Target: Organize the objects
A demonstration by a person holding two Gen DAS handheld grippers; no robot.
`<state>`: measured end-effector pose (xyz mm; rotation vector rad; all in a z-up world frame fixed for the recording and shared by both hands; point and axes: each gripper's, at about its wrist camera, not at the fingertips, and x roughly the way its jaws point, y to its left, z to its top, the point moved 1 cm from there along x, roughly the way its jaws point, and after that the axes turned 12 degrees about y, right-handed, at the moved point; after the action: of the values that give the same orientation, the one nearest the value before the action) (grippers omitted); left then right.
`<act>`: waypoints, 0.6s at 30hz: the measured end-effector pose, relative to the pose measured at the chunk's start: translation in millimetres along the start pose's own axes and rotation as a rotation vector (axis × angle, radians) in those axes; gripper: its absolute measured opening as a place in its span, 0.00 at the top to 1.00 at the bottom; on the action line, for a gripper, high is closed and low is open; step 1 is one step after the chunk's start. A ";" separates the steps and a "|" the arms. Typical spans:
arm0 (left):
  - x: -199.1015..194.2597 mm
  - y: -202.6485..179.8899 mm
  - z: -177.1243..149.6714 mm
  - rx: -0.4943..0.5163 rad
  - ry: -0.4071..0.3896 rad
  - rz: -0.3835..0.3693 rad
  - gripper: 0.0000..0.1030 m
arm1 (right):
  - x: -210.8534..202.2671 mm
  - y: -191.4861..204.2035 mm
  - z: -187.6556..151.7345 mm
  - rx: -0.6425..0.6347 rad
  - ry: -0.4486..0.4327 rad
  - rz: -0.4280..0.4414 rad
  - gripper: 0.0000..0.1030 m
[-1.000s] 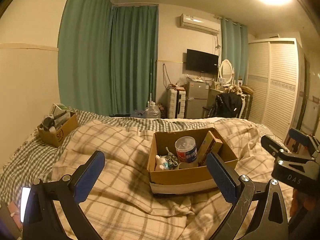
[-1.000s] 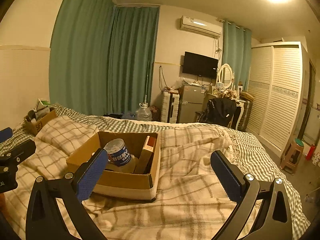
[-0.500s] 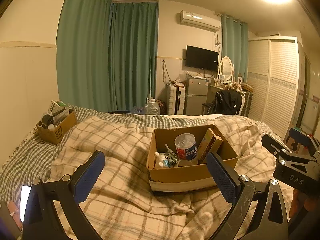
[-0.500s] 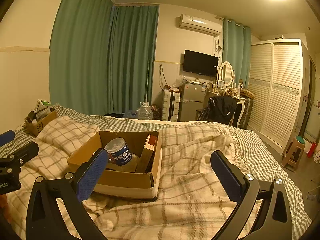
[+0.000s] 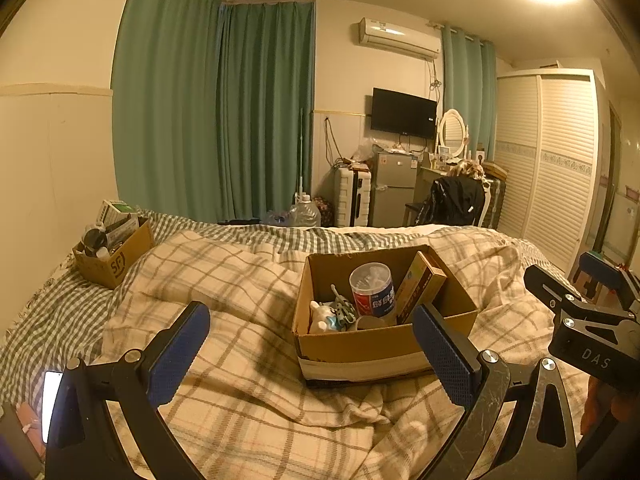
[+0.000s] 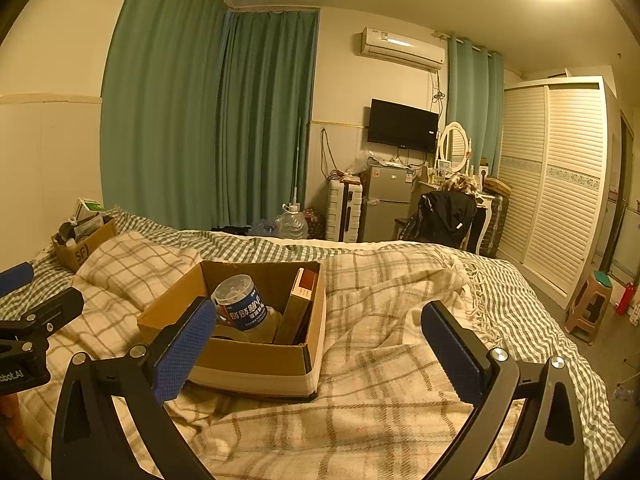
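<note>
An open cardboard box (image 5: 360, 350) sits on the plaid blanket mid-bed; it also shows in the right wrist view (image 6: 256, 360). Inside are a clear-lidded canister with a blue and red label (image 5: 373, 292), a tall brown carton (image 5: 420, 286) leaning at the right, and small white and green items (image 5: 330, 314). My left gripper (image 5: 310, 350) is open and empty, held low just before the box. My right gripper (image 6: 318, 344) is open and empty, to the box's right. A second smaller cardboard box (image 5: 112, 260) full of items stands at the bed's far left.
The plaid blanket (image 5: 224, 280) lies rumpled over a green checked sheet (image 6: 520, 300). A phone (image 5: 50, 404) lies at the near left edge. Beyond the bed are a water jug (image 5: 306, 214), fridge (image 5: 390, 188), chair with a dark jacket (image 6: 444, 214), wardrobe (image 6: 560, 184) and stool (image 6: 592, 306).
Both views have shifted slightly, and the box sits a little lower and nearer in the left wrist view. Both grippers stay open and empty.
</note>
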<state>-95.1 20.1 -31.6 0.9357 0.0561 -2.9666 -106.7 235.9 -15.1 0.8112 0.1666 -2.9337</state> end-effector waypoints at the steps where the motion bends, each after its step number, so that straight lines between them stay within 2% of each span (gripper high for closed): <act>1: -0.1 -0.2 -0.1 0.000 -0.001 -0.001 0.00 | 0.0 0.5 -0.5 -0.001 -0.001 -0.001 0.00; 18: 1.6 2.1 -1.4 -0.006 0.006 0.004 0.00 | 1.0 3.1 -1.6 -0.004 -0.001 0.000 0.00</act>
<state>-95.5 18.1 -33.7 0.9428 0.0641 -2.9587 -106.4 233.0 -17.3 0.8086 0.1723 -2.9329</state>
